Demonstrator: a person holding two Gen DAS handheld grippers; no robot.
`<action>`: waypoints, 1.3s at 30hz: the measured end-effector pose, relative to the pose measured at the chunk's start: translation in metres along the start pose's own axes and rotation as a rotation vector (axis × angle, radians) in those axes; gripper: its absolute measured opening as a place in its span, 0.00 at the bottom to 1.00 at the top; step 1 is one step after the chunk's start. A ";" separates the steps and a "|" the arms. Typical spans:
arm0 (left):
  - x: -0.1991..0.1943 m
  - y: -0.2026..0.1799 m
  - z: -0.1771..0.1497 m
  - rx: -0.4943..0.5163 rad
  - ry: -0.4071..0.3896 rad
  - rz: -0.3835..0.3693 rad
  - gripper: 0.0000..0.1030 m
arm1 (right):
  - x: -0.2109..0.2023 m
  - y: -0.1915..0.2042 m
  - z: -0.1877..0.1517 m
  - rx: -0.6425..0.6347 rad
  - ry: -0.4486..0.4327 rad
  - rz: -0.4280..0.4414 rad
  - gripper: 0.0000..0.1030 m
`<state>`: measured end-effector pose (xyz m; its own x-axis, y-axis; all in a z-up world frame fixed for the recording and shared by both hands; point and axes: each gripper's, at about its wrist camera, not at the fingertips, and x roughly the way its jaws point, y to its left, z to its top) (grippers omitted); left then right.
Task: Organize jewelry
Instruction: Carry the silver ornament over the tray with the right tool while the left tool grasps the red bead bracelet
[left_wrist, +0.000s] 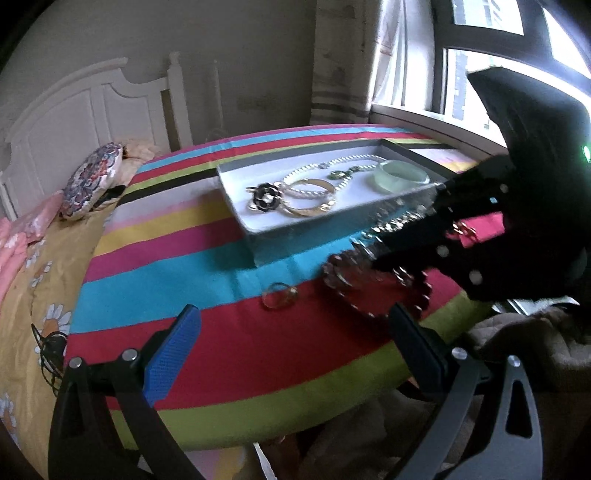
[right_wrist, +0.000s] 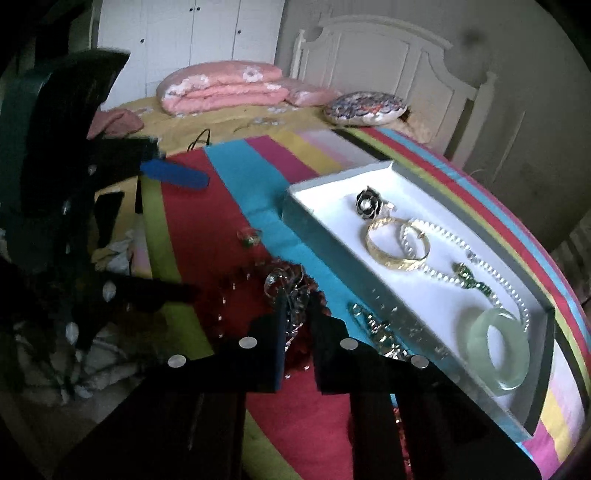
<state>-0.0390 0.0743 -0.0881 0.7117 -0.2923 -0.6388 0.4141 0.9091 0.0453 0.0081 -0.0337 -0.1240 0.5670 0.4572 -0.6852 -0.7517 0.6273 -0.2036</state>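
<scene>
A white open box (left_wrist: 258, 225) (right_wrist: 306, 206) on the striped table holds a black flower brooch (left_wrist: 266, 196) (right_wrist: 367, 204), gold bangles (left_wrist: 314, 206) (right_wrist: 397, 245), a pearl necklace (left_wrist: 354, 162) (right_wrist: 513, 291) and a green jade bangle (left_wrist: 400, 176) (right_wrist: 496, 349). My right gripper (right_wrist: 295, 302) (left_wrist: 384, 258) is nearly shut on a silver chain necklace (right_wrist: 291, 291) (left_wrist: 373, 240) lying over dark red beads (left_wrist: 373, 295) (right_wrist: 236, 291). My left gripper (left_wrist: 295, 328) is open and empty above the red stripe. A small ring (left_wrist: 279, 295) (right_wrist: 250, 235) lies in front of it.
The table wears a striped cloth (left_wrist: 184, 266). A bed with a yellow sheet (left_wrist: 22, 295), a patterned pillow (left_wrist: 92, 181) (right_wrist: 365, 107) and a pink quilt (right_wrist: 221, 90) stands beside it. A window (left_wrist: 480, 55) is behind the box. A black cable (left_wrist: 48, 350) lies on the bed.
</scene>
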 end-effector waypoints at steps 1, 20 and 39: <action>0.000 -0.002 0.000 0.007 0.001 -0.009 0.97 | -0.003 -0.003 0.001 0.016 -0.014 -0.008 0.11; 0.031 -0.074 0.018 0.234 0.080 -0.122 0.54 | -0.080 -0.068 -0.013 0.305 -0.257 -0.134 0.11; 0.022 -0.053 0.061 0.082 -0.024 -0.203 0.10 | -0.107 -0.088 -0.035 0.374 -0.322 -0.194 0.11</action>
<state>-0.0108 0.0017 -0.0572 0.6223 -0.4747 -0.6225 0.5940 0.8043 -0.0195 0.0014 -0.1599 -0.0572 0.8025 0.4443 -0.3982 -0.4850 0.8745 -0.0016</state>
